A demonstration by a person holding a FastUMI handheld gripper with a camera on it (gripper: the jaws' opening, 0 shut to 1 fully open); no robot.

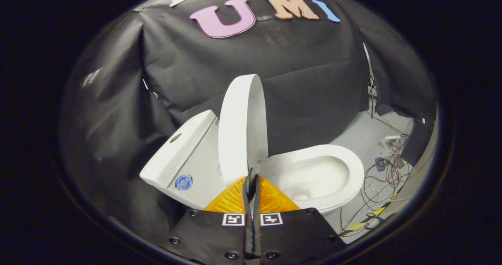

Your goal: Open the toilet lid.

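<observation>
I see the toilet lid (240, 127) standing nearly upright above the toilet bowl (319, 176), rising between the bowl and the tank (178, 153) behind it, so I judge the opening all but done; my gripper (252, 178) sits just at the lid's lower edge, near the bowl's rim, its fingers pressed together with no gap, and I cannot tell whether they pinch the lid's edge or merely rest beside it. The lid looks plain, white, smooth and thin-edged; it leans slightly toward the tank.
</observation>
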